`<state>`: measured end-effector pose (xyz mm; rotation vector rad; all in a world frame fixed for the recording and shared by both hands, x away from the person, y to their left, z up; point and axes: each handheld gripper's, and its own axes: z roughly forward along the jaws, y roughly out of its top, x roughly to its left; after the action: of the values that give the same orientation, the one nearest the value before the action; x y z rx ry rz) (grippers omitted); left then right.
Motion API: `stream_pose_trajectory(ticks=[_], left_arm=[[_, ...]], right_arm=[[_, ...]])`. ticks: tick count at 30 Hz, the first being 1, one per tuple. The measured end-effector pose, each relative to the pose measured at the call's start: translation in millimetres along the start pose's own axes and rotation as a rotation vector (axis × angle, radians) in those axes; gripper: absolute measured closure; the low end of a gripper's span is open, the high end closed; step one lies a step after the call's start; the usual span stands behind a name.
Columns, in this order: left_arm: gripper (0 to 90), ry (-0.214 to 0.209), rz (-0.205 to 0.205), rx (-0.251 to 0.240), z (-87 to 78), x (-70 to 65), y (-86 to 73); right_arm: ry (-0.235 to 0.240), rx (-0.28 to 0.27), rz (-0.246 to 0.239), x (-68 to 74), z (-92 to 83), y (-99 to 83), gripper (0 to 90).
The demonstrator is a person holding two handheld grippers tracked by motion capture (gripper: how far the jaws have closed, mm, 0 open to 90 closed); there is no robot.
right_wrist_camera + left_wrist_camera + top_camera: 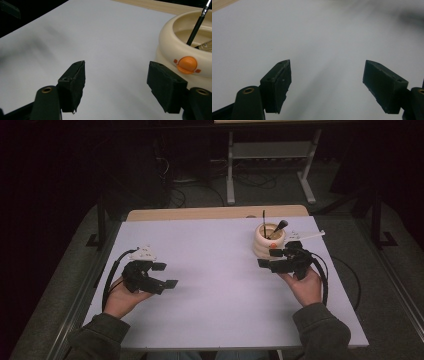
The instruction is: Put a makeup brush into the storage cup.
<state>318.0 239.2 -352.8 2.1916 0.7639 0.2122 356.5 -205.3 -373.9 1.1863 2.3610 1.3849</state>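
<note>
Brushes stand in the cream holder [268, 241] at the far right of the white table [215, 285], and the right gripper [272, 258] sits just beside it, jaws wide apart with nothing between them. From the right gripper view, the holder [180, 45] is off to one side of the jaws, orange button facing the camera, a black brush handle [197, 23] leaning inside; a second, metal-tipped tool lies low in the bowl, too cut off to name. From above, two dark brushes [272, 226] poke out of it. Left gripper [165, 275] rests well apart over bare table, jaws open and empty. This looks like the approach step: nothing is picked yet. Next move, I'd say, calls for lifting the right gripper over the rim and lining its jaws on one handle.
</note>
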Motion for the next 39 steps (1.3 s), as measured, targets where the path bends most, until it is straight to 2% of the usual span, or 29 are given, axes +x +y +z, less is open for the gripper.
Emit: stream_pose_trajectory(ticks=[7,9,12,17,18,21,28,29,31,35,36,37,39], left_arm=[[21.1,0.003,-0.004,-0.009,-0.1,-0.1,-3.0],[20.5,0.006,0.004,-0.006,-0.3,0.4,-3.6],[19.9,0.003,-0.012,-0.008,0.3,-1.0,-5.5],[18.7,0.006,-0.007,-0.007,-0.4,-0.1,-8.1],[18.6,0.005,-0.018,-0.011,-0.6,-0.8,-8.4],[18.6,0.007,-0.001,-0.003,-1.9,0.2,-9.2],[18.3,0.007,-0.025,-0.014,-0.2,-1.2,-13.9],[18.3,0.008,-0.007,-0.002,-0.6,0.0,-14.3],[18.2,0.006,-0.031,-0.018,0.7,-2.0,-16.2],[18.0,0.010,-0.037,-0.024,-0.7,-3.2,-19.1],[18.0,0.013,-0.034,-0.024,-1.9,-2.9,-19.7],[18.0,0.016,-0.022,-0.023,-3.2,-2.0,-20.4],[17.9,0.018,-0.040,-0.032,-4.3,-2.8,-22.6]], right_arm=[[-0.001,0.000,0.007,1.5,-1.5,-5.3,28.6],[-0.001,-0.002,0.002,2.3,-2.2,-5.3,28.1],[-0.004,-0.001,-0.008,4.5,-2.1,-5.3,27.2],[-0.017,0.000,-0.023,8.8,-1.4,-6.1,26.2],[-0.015,0.001,-0.023,9.5,-1.4,-6.7,26.0],[-0.010,-0.001,-0.016,11.1,-1.4,-9.1,24.7],[-0.021,0.001,-0.020,13.0,-3.0,-15.4,20.4],[-0.022,0.006,-0.014,13.4,-3.0,-15.7,20.3],[-0.021,0.006,-0.023,14.2,-3.5,-16.6,20.3],[-0.023,-0.001,-0.032,17.7,-4.9,-18.5,19.9],[-0.027,-0.003,-0.044,18.5,-4.9,-19.4,19.8],[-0.029,0.005,-0.036,20.2,-5.0,-20.5,18.8],[-0.038,0.006,-0.033,21.4,-4.1,-23.4,17.5]])
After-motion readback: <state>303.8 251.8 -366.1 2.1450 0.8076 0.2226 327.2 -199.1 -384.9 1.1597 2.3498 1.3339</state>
